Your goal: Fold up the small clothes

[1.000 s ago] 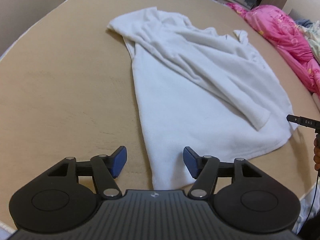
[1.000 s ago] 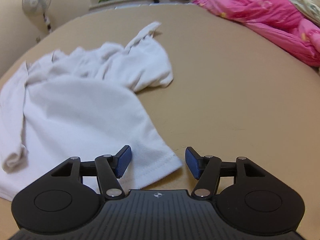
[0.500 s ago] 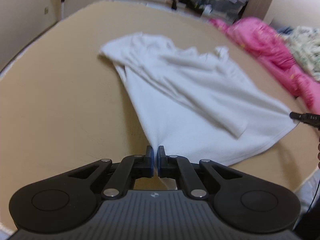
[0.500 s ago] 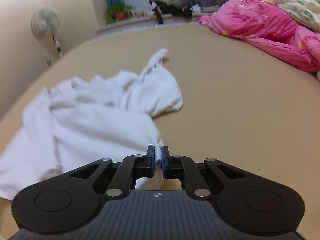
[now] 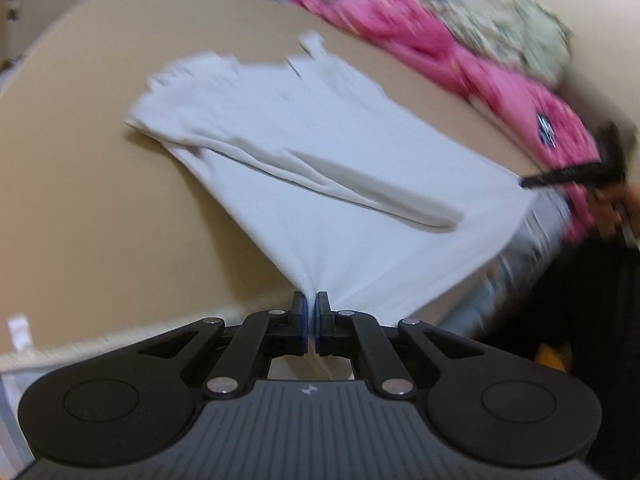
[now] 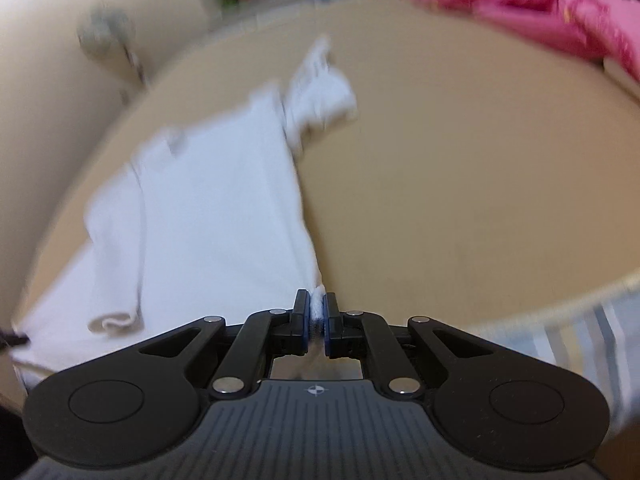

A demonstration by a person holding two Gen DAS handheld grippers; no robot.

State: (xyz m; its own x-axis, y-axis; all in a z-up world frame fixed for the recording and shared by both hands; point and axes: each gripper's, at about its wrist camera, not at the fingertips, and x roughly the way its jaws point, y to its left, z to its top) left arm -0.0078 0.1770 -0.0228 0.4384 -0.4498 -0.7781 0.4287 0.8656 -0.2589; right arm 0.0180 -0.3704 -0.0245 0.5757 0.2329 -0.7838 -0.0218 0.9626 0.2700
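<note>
A white long-sleeved shirt [image 5: 320, 148] lies on the tan table, one sleeve [image 5: 360, 188] folded across its body. My left gripper [image 5: 311, 308] is shut on one bottom hem corner. My right gripper [image 6: 316, 308] is shut on the other hem corner of the same shirt [image 6: 208, 208], and its tip shows at the right in the left wrist view [image 5: 560, 178]. The hem is stretched taut between the two grippers and lifted off the table near its front edge. Both views are blurred by motion.
A pink quilt [image 5: 460, 56] and a patterned cloth [image 5: 508, 28] lie along the table's [image 5: 92, 184] far right side. The quilt also shows in the right wrist view [image 6: 520, 4]. A fan [image 6: 108, 40] stands at the back left. The table's front edge [image 6: 560, 300] is close below the grippers.
Both grippers closed on the hem corners, then pulled back toward the table's front edge. The shirt slid with them and was drawn out flat and taut.
</note>
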